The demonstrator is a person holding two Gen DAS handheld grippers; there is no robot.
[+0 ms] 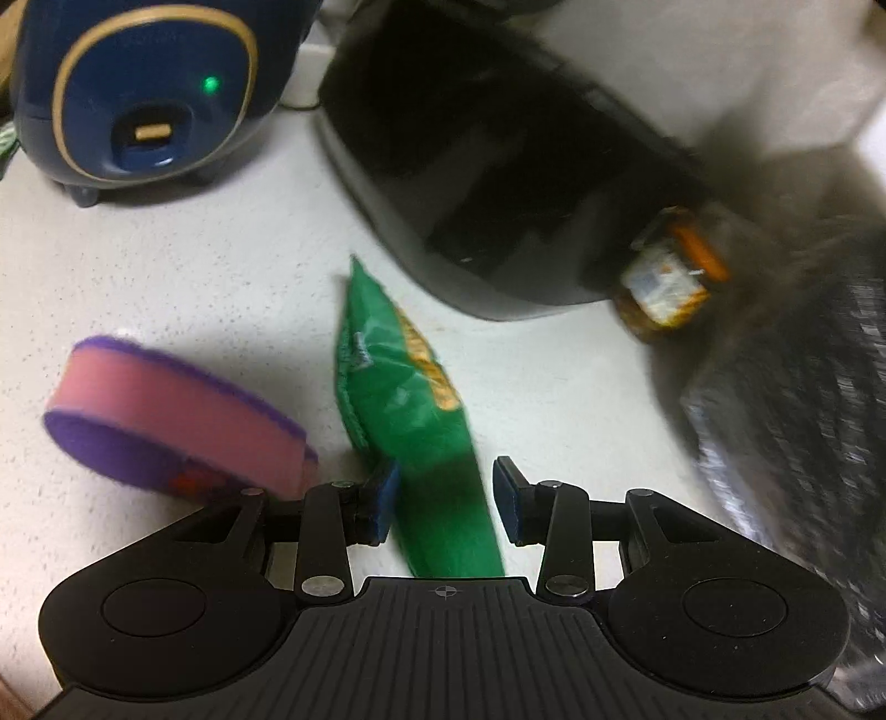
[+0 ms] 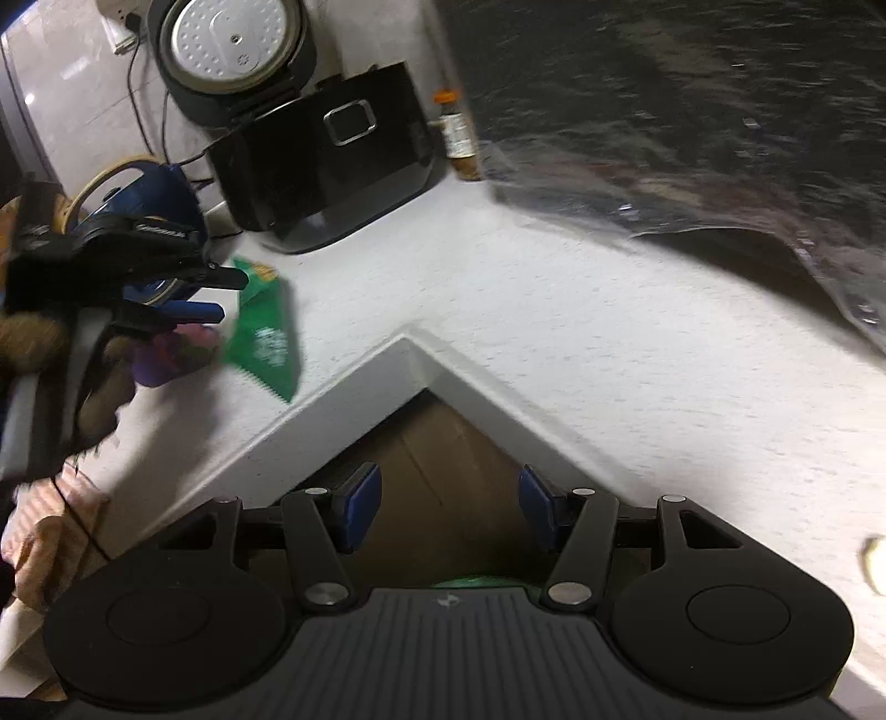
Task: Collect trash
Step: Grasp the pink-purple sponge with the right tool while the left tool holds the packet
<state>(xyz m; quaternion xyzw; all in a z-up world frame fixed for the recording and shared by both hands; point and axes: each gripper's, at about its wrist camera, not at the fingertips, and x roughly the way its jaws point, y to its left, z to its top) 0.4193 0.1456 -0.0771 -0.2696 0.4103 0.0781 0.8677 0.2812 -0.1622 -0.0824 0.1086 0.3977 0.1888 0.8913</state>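
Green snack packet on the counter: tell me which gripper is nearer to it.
Left. The left gripper straddles the near end of the green snack packet. The right gripper hangs over the counter's inner corner, well away from it.

We see a white speckled counter (image 2: 581, 332) with an inside corner over a brown floor (image 2: 437, 443). Against the pale wall (image 1: 747, 66) stand a black appliance (image 2: 326, 166) and a rice cooker (image 2: 232, 50).

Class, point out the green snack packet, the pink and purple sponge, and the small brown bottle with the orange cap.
green snack packet (image 1: 398, 382): left wrist view, middle of its crinkled face.
pink and purple sponge (image 1: 171, 412): left wrist view, pink side band.
small brown bottle (image 2: 460, 133): right wrist view, its label.
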